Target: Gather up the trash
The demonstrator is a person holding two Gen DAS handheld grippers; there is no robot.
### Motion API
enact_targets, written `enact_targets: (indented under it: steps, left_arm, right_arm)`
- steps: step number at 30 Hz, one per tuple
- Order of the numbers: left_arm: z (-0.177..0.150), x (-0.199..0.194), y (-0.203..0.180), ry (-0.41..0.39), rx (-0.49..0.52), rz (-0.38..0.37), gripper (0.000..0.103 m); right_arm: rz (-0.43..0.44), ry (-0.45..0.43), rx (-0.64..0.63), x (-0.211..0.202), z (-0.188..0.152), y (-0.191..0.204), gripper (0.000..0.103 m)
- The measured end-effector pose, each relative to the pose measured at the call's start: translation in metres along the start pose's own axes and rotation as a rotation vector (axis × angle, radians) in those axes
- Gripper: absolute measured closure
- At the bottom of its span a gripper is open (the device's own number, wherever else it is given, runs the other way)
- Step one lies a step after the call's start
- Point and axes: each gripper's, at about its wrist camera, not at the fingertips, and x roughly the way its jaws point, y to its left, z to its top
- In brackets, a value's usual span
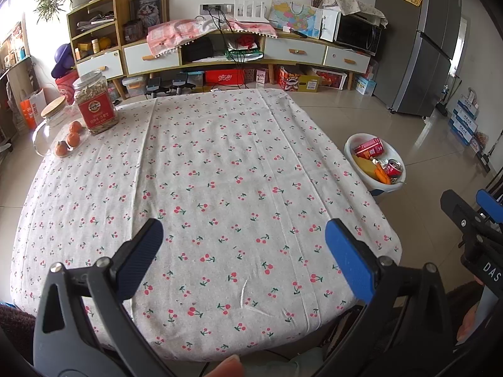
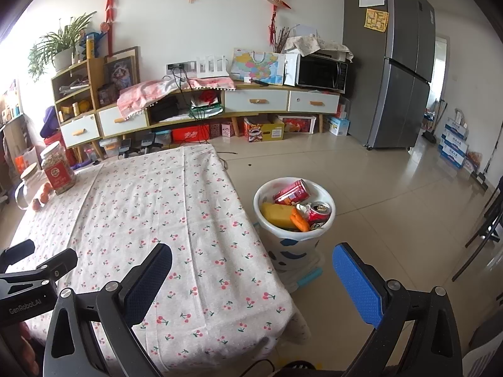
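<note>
A white trash bin (image 2: 294, 245) stands on the floor at the table's right side, also in the left wrist view (image 1: 352, 144). It holds a red can (image 2: 318, 212), a red packet (image 2: 290, 191), a yellow piece (image 2: 276, 215) and an orange carrot-like piece (image 2: 300, 220). My left gripper (image 1: 243, 245) is open and empty above the near part of the cherry-print tablecloth (image 1: 204, 188). My right gripper (image 2: 251, 270) is open and empty above the table's near right corner, short of the bin.
At the table's far left stand a jar with a red label (image 1: 94, 103), a glass jar with a wooden lid (image 1: 52, 119) and three small oranges (image 1: 70, 139). A low cabinet (image 1: 220, 50) lines the back wall. A grey fridge (image 2: 386, 62) stands at right.
</note>
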Motion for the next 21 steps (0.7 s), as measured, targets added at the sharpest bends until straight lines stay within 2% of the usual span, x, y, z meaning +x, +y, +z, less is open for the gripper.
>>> enact_targets:
  steps: [10, 21]
  left_arm:
    - [0.004, 0.008, -0.006, 0.009, -0.012, -0.003, 0.001]
    - [0.005, 0.018, 0.000, 0.035, -0.023, 0.001, 0.001]
  right_arm:
    - [0.017, 0.014, -0.013, 0.009, 0.004, 0.008, 0.000]
    - [0.042, -0.012, -0.045, 0.011, 0.013, 0.014, 0.000]
